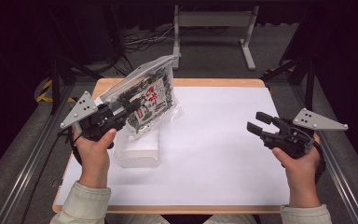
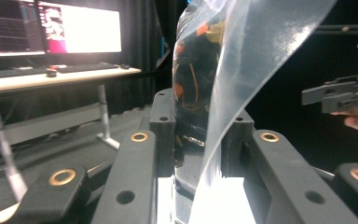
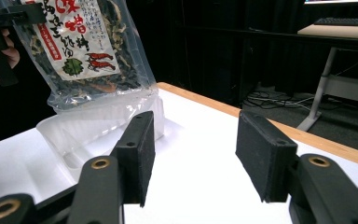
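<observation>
Packet point(image 1: 151, 100): clear glossy plastic film, printed paper-like label, dark dried contents seen through it. Tray point(image 1: 137, 149): translucent whitish plastic, smooth, faintly shiny. Table point(image 1: 223, 154): matt white sheet laid over a pale wood board (wood seen at the edges). Left gripper point(image 1: 130, 108) and right gripper point(image 1: 256, 122): matt black plastic bodies, brass-coloured inserts, rough black pads point(image 3: 256, 149); grey matt metal plates on top.

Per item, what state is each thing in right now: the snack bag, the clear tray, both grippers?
Snack bag: sealed, lifted off the table, tilted, clamped at its edge.
Clear plastic tray: empty, resting flat on the white table below the bag.
Left gripper: jaws shut on the bag.
Right gripper: jaws open, nothing between them, held apart from the bag.
</observation>
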Demonstrator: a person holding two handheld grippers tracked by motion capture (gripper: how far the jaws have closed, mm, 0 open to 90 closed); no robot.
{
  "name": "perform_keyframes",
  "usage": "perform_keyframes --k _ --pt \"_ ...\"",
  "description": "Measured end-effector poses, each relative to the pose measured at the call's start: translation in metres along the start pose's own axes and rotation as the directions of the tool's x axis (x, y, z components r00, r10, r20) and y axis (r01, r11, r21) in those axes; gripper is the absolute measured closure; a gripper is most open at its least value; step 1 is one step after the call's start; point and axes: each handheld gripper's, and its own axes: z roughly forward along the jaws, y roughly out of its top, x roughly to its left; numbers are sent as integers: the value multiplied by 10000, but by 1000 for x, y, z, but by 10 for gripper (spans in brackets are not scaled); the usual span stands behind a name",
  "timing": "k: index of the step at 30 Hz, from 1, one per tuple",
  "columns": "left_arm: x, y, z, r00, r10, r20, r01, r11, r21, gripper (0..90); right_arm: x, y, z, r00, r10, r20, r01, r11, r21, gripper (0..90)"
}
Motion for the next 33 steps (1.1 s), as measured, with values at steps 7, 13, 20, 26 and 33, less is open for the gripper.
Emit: perform_keyframes --k 7,13,20,26,33 --pt "1 -1 0 9972 593 -450 -580 9979 305 722 -1 0 1 10000 34 -26 -33 10000 72 478" --pt "4 -4 1 9945 829 -643 -796 9955 523 723 -2 -1 0 10000 40 -18 -40 10000 64 479" --pt "9 -14 9 9948 702 -742 -655 9958 637 722 -3 -1 0 10000 93 -4 -93 9998 166 480" --pt "15 -20 10 9930 583 -1029 -483 9941 968 722 -3 -1 1 9999 119 -64 -117 9998 169 480" --pt "23 -31 10 9937 202 -1106 -62 9920 1259 722 -3 -1 3 9998 139 -143 -137 9998 158 479"
